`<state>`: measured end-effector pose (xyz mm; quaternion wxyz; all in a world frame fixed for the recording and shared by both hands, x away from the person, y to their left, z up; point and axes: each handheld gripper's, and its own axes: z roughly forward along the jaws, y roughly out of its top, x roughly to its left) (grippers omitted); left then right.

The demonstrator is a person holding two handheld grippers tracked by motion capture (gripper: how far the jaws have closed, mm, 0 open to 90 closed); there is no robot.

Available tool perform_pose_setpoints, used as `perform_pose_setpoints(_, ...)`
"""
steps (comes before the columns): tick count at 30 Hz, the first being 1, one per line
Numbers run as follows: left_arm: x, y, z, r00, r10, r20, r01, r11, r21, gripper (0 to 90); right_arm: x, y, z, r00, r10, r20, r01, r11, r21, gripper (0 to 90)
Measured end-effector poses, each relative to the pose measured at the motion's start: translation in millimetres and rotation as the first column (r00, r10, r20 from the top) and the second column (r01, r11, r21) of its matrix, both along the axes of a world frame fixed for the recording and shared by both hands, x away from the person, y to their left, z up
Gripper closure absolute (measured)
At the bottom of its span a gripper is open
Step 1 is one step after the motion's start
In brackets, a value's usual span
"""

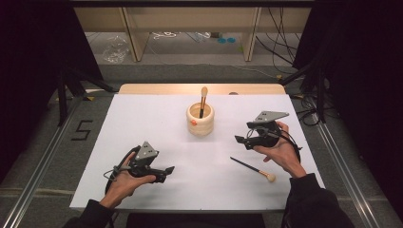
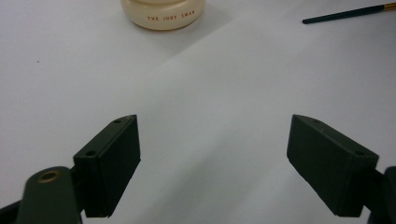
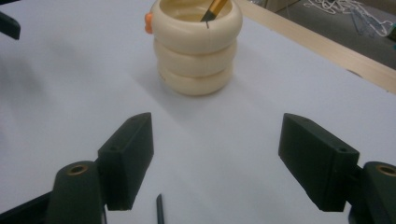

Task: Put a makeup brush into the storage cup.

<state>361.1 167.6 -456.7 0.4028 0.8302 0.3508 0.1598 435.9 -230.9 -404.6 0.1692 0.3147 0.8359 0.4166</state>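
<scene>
Cream-coloured and ribbed in three stacked rings, the holder [image 1: 200,120] stands upright on my white table [image 1: 142,123], and I take every place from it. One brush [image 1: 203,101] stands inside it, black handle down in the cup, pale bristle head up above the rim and leaning slightly toward the far edge. A small orange knob sits on the holder's left side as I look down from the high view.

I have my right gripper [image 1: 240,139] to the right of the holder, slightly nearer me, its tips pointing back toward the holder. Its jaws stand wide apart with nothing between them; in the right gripper view [image 3: 215,154] only bare table lies in the gap, with the holder straight ahead and the tip of a dark handle just showing at the bottom edge.

A second brush [image 1: 253,169] lies flat on the table, nearer me and to the right of the holder, just beside my right hand, its bristle end toward me, untouched.

My left gripper [image 1: 166,173] sits well to the holder's near left, tips pointing right. Its jaws are spread wide too and hold nothing [image 2: 215,158]; the holder's printed base shows ahead.
</scene>
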Motion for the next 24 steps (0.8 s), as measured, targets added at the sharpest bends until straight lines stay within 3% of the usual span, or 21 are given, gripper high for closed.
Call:
perform_pose_setpoints(15,0.0,-0.1,0.2,1.0,0.001,0.001,-0.001,1.0,-0.001,17.2,-27.7,-11.1,-16.4,0.9995,0.02,-0.024,-0.021,0.9981,-0.057,25.1)
perform_pose_setpoints(24,0.1,0.5,0.7,1.0,-0.003,-0.004,0.003,1.0,-0.004,17.2,-39.3,-13.3,-23.3,0.9976,0.02,-0.066,-0.027,0.995,-0.097,24.7)
